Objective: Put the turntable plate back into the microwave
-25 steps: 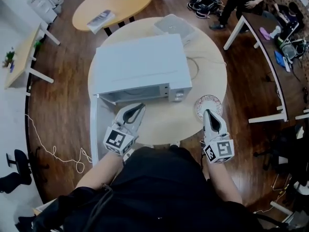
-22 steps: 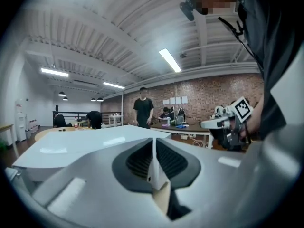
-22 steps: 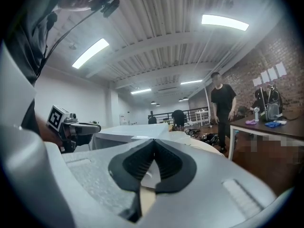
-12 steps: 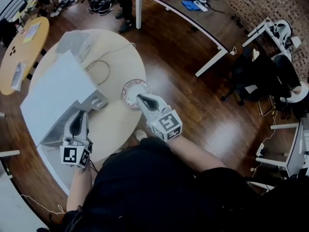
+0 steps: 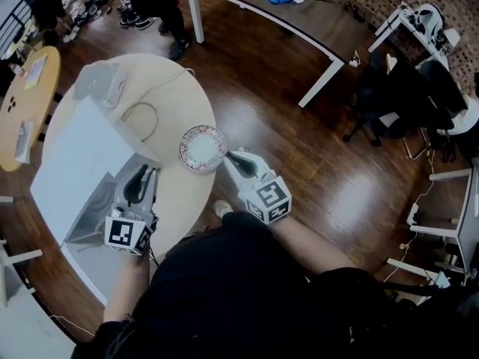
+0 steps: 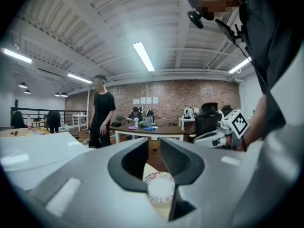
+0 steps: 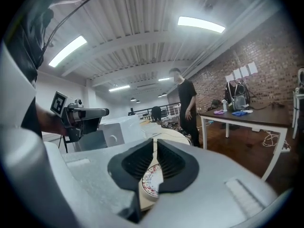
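Compared to a second ago, the head has swung right, so the boxy white microwave (image 5: 75, 155) sits off at an angle now. The right gripper (image 5: 230, 158) has just been opening, only a slim crack, with nothing clamped. The left gripper (image 5: 144, 174) has its jaws apart and empty. The plate (image 5: 203, 148) is round, with a glossy white middle and a reddish patterned rim. It lies flat and face up on the pale round table (image 5: 178, 197), near the edge, right at the right gripper's tips.

floor (image 5: 284, 148) — glossy dark wood | table (image 5: 179, 88) — matt pale wood | plate (image 5: 202, 149) glossy
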A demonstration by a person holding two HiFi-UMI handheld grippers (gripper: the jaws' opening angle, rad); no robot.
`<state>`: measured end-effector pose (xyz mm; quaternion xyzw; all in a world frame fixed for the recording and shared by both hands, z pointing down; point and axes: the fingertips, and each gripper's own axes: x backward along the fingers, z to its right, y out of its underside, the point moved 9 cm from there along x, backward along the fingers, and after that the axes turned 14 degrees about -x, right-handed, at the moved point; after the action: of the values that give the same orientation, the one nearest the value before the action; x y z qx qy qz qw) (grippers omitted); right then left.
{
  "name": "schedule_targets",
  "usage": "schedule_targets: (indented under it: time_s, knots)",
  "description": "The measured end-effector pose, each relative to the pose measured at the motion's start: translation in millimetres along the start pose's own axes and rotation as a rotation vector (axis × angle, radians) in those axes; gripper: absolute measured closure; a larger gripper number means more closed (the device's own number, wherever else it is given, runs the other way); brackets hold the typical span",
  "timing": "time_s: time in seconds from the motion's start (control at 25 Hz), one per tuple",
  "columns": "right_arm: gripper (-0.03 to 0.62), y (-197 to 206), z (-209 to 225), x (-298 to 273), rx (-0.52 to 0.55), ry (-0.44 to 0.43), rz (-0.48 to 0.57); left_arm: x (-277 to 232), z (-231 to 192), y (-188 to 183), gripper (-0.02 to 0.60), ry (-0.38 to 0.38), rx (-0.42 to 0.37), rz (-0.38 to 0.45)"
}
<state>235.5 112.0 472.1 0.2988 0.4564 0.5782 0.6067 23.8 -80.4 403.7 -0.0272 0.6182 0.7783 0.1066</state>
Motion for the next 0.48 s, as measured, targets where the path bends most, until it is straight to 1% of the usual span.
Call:
schedule_targets:
  time_s: [0.08,0.16,0.32,0.44,0.48]
  knots:
    - [0.579,4.3,4.2,2.5,-0.026,0.018,0.008,-6.3,0.1,-4.0,0.488,0.02,0.004,-0.007]
    - [0.579,7.0,9.7,2.7,-0.047,0.031,0.005,-13.2,-1.1,-5.4,0.488,0.034,-0.008,-0.011]
    - [0.569,10.6,21.3,4.1,-0.06,0.043,-0.012,-27.4,2.9,-7.0,0.488,0.048,-0.021,-0.01]
    - [0.566,12.8,28.8,-3.9,-0.083,0.042,-0.016,-33.1,-1.2,-1.4,0.491,0.048,-0.044,-0.058]
    - [0.566,14.4,30.9,-7.1,-0.09,0.039,-0.022,-34.2,-3.0,1.3,0.502,0.043,-0.05,-0.079]
